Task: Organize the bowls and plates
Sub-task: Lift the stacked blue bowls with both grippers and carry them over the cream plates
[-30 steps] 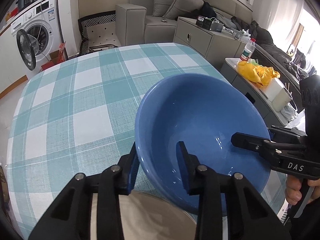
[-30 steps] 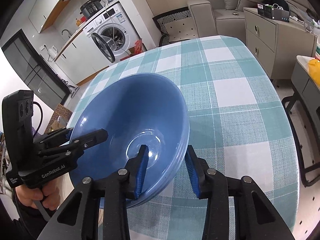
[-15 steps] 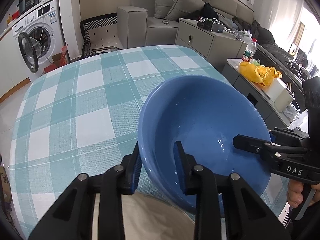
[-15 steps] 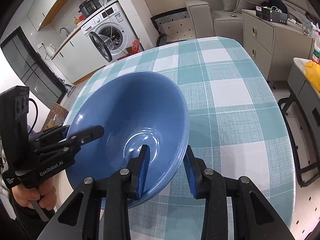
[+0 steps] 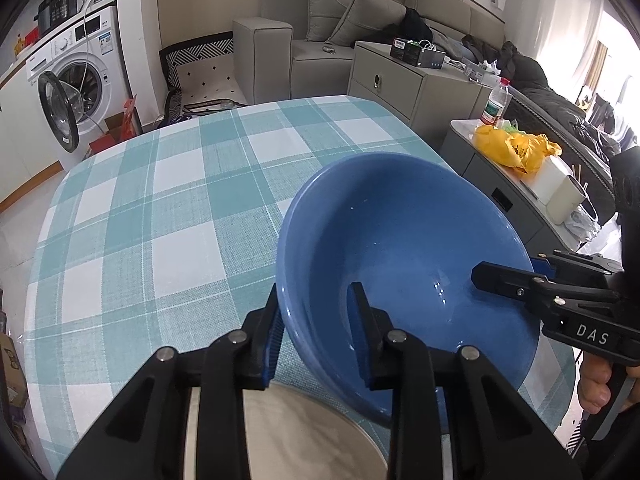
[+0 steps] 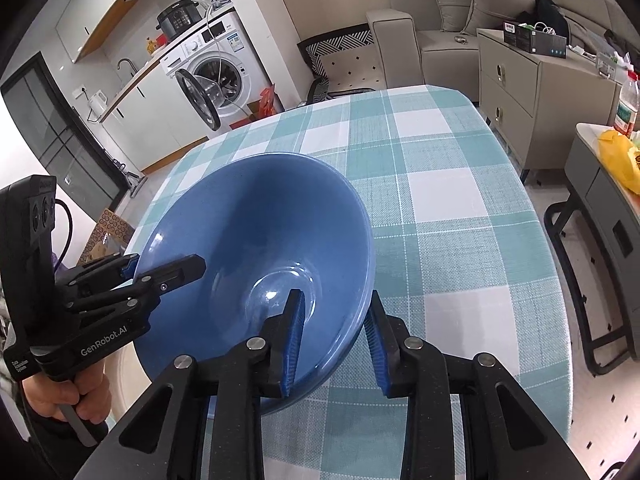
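Blue bowl (image 5: pixel 400 240) is up at a tilt over the near edge of the checked surface (image 5: pixel 160 208), a pale plate (image 5: pixel 296 432) beneath it. Left tongs (image 5: pixel 316 312) pinch its left rim; right tongs (image 6: pixel 334 324) have just been closing and straddle the opposite rim. Beyond, a washing machine (image 5: pixel 76 84) and sofa (image 5: pixel 340 32).
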{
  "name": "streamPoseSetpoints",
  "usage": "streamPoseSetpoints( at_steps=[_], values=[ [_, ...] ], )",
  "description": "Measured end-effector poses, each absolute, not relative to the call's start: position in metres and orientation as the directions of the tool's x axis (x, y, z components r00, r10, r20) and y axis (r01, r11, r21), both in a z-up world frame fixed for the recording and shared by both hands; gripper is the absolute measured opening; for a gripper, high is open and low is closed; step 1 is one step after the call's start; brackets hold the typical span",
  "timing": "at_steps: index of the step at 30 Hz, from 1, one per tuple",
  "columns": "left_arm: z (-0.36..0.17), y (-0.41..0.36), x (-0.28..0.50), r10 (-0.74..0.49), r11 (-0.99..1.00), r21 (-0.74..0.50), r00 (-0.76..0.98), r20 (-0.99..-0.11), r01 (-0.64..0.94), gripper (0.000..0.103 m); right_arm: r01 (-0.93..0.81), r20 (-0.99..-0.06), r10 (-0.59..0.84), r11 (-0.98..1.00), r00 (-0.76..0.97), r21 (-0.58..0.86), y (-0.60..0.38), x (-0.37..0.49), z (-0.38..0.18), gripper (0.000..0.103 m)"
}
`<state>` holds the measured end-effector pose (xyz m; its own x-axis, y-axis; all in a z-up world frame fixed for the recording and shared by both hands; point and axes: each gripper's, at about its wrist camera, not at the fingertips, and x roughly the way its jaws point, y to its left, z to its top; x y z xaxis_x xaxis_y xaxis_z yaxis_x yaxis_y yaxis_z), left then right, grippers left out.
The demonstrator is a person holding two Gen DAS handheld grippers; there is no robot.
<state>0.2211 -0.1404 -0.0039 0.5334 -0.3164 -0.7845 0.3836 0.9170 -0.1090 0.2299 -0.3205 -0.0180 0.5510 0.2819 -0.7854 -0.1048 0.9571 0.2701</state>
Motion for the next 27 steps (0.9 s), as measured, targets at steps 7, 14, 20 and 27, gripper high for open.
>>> streamPoseSetpoints(
  at_steps=[7,14,20,27],
  values=[
    [0.006,-0.141,0.217,-0.32,0.916,-0.105,0.549,-0.772,0.386,0.029,-0.107,-0.774,0.283,0.957,0.566,0.271,-0.324,0.227,-0.011,0.031],
    [0.021,-0.138,0.208,-0.32,0.92,-0.101,0.579,-0.749,0.378,0.029,-0.122,-0.756,0.281,0.958,0.592,0.261,-0.323,0.215,0.008,0.031],
    [0.039,-0.133,0.195,-0.307,0.928,-0.08,0.622,-0.721,0.365,0.029,-0.145,-0.735,0.286,0.957,0.615,0.251,-0.316,0.203,0.028,0.031],
    [0.059,-0.118,0.177,-0.286,0.939,-0.064,0.665,-0.69,0.338,0.029,-0.179,-0.717,0.301,0.953,0.629,0.243,-0.3,0.189,0.048,0.031]
  ],
)
